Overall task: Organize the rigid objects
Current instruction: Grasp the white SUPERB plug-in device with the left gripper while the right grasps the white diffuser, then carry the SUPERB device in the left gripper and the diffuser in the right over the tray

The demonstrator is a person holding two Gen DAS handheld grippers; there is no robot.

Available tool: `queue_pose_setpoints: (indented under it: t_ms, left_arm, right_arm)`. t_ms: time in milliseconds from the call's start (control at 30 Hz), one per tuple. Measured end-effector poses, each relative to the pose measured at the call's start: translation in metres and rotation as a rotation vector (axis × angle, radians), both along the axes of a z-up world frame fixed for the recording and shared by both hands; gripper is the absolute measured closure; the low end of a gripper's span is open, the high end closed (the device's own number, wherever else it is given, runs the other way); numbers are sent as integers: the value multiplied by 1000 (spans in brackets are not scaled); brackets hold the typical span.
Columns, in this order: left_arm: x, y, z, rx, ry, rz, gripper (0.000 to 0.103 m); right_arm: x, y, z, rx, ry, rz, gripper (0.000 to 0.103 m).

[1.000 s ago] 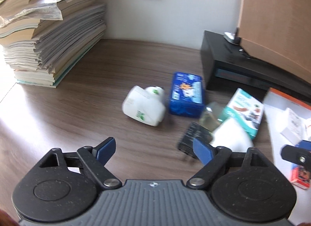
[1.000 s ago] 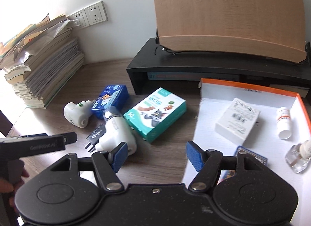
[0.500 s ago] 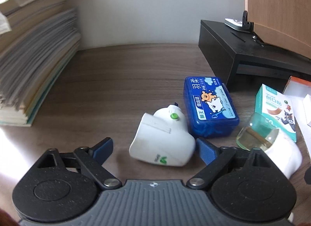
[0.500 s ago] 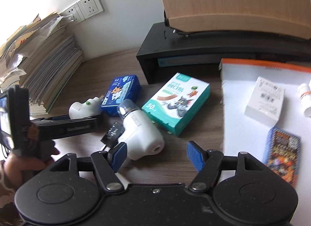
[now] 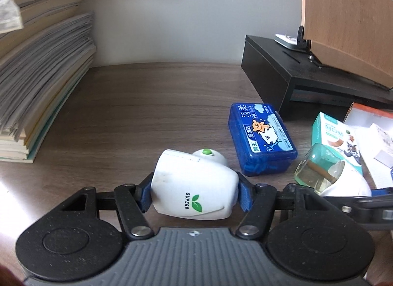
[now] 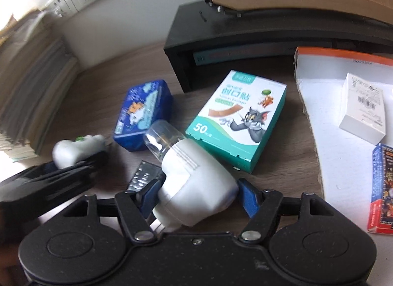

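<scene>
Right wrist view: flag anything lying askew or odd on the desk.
The refill plug-in lies on its side between the right gripper's pads, its glass bottle pointing at the blue case rather than standing upright. The plaster box sits skewed to the desk edge. No spill shows.

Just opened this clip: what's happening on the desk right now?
A person is working two handheld claws over a cluttered wooden desk. The left claw is closing around a white SUPERB plug-in device lying on its side, its pads at the sides. The right claw straddles a second white plug-in with a clear bottle. A blue floss box and a teal bandage box lie nearby, beside an orange-edged tray already holding small boxes.
</scene>
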State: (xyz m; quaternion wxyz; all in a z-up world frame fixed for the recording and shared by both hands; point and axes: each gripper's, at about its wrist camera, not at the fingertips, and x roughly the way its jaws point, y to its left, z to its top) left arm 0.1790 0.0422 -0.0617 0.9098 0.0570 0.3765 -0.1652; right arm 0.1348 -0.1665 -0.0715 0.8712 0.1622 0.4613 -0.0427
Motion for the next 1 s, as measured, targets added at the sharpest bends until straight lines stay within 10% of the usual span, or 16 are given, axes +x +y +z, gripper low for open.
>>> queue_pose_setpoints:
  t_ms: [1000]
  left_arm:
    - [-73, -68, 79, -168, -93, -4, 38]
  right_arm:
    - [-109, -91, 76, -52, -231, -63, 23]
